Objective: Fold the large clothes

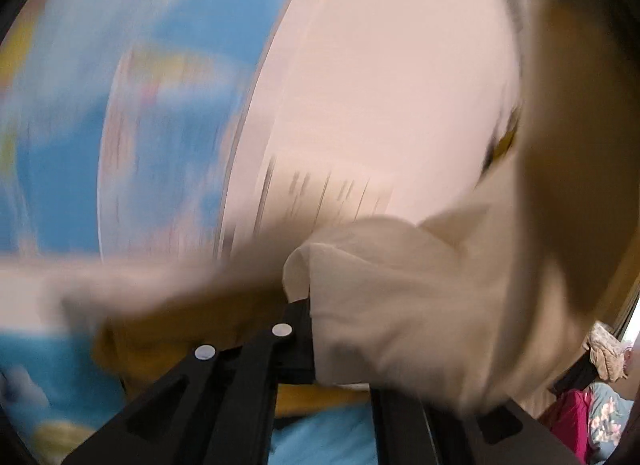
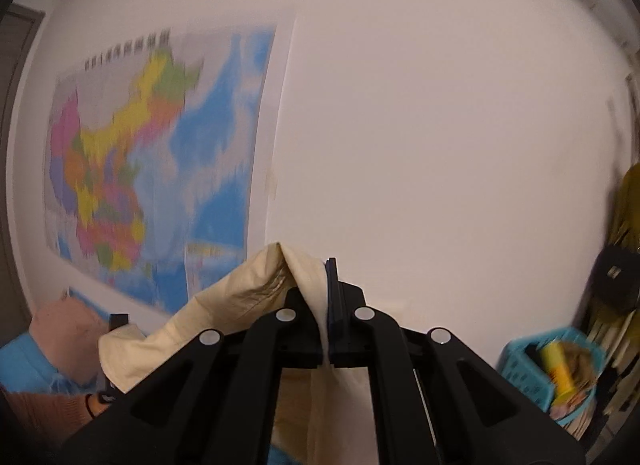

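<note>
A large cream garment (image 1: 400, 289) is held up in the air by both grippers. In the blurred left wrist view my left gripper (image 1: 308, 301) is shut on a fold of it, and the cloth drapes over the right finger and hides it. A mustard-yellow cloth (image 1: 172, 337) shows below the fingers. In the right wrist view my right gripper (image 2: 320, 285) is shut on another edge of the cream garment (image 2: 200, 317), which hangs down to the left and between the fingers.
Both cameras face a white wall (image 2: 440, 125) with a coloured map poster (image 2: 152, 153). A blue basket (image 2: 548, 369) with small items stands at the lower right. A pink cushion (image 2: 64, 325) lies on blue bedding (image 2: 24, 361) at the lower left. Clothes (image 1: 604, 349) hang at the right.
</note>
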A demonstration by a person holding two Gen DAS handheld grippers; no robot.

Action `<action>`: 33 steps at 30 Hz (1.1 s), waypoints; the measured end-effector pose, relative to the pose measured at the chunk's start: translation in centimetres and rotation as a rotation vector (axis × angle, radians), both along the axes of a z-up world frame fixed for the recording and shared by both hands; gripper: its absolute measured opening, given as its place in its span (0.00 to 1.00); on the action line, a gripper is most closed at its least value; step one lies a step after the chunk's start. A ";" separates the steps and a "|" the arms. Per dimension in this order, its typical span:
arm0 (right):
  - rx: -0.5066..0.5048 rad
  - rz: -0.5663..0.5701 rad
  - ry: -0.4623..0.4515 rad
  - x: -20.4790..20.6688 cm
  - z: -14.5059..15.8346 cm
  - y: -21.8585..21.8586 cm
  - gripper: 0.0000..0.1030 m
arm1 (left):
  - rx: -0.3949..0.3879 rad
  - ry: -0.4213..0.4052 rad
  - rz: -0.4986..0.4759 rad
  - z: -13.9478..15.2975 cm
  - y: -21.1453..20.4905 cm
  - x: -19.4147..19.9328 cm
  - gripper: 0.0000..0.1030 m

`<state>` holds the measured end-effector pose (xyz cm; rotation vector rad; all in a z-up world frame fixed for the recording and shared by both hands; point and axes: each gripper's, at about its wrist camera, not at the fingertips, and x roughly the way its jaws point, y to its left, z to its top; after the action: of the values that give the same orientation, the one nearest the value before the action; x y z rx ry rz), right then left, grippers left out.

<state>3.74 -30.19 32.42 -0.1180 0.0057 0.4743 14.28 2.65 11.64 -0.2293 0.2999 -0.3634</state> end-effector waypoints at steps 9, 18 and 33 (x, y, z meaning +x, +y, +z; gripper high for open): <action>0.056 0.035 -0.146 -11.8 7.7 -6.6 0.01 | 0.054 -0.362 0.094 16.7 4.3 -14.8 0.03; 0.106 0.403 -0.006 -17.1 3.0 -5.3 0.01 | 0.243 -0.369 0.307 18.4 6.7 -34.3 0.03; 0.081 0.568 0.501 0.6 -6.6 10.7 0.02 | 0.243 0.170 0.498 9.3 17.1 -24.4 0.03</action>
<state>4.34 -19.44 25.81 0.0862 0.4534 1.0605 -10.09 19.74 20.99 -0.0900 0.4379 0.1865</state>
